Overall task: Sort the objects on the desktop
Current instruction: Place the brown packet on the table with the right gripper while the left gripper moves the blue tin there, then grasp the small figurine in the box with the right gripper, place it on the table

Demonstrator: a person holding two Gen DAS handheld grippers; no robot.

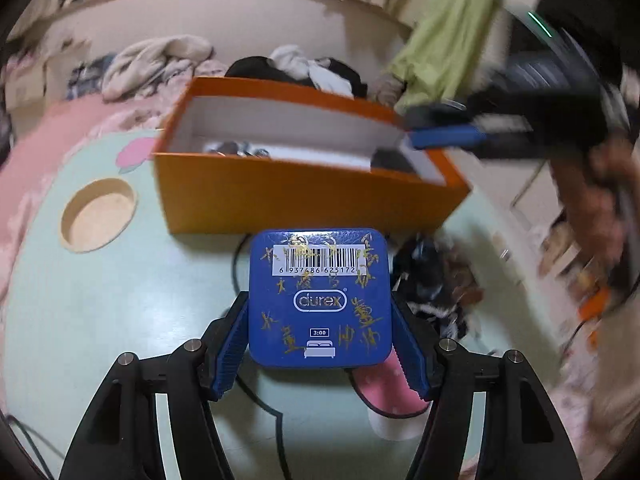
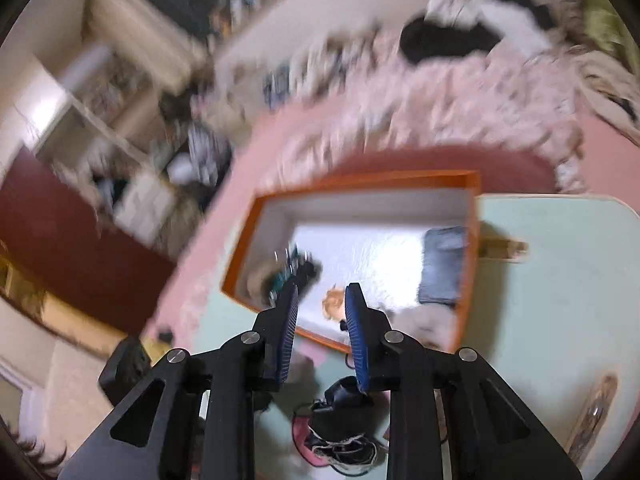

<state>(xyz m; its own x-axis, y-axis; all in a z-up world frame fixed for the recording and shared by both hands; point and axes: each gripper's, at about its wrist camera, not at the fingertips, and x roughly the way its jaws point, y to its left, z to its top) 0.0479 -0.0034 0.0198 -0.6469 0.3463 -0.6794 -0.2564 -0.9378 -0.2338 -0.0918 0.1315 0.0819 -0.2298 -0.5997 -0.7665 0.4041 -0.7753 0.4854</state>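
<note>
My left gripper (image 1: 319, 320) is shut on a blue square tin (image 1: 319, 298) with a barcode and gold writing, held above the pale green table (image 1: 100, 312) just in front of the orange box (image 1: 304, 196). The box is open, white inside, with small items in it. My right gripper (image 2: 321, 294) is open and empty, held above the near edge of the orange box (image 2: 468, 280); it also shows blurred at the box's right corner in the left wrist view (image 1: 452, 136). A dark blue pouch (image 2: 442, 266) and a dark tangled item (image 2: 294, 270) lie in the box.
A round recess (image 1: 98, 214) sits in the table at the left. A pink polka-dot item (image 1: 390, 390) and a dark tangle of cords (image 1: 436, 280) lie on the table under and right of the tin. A bed with heaped clothes (image 1: 160, 64) is behind the box.
</note>
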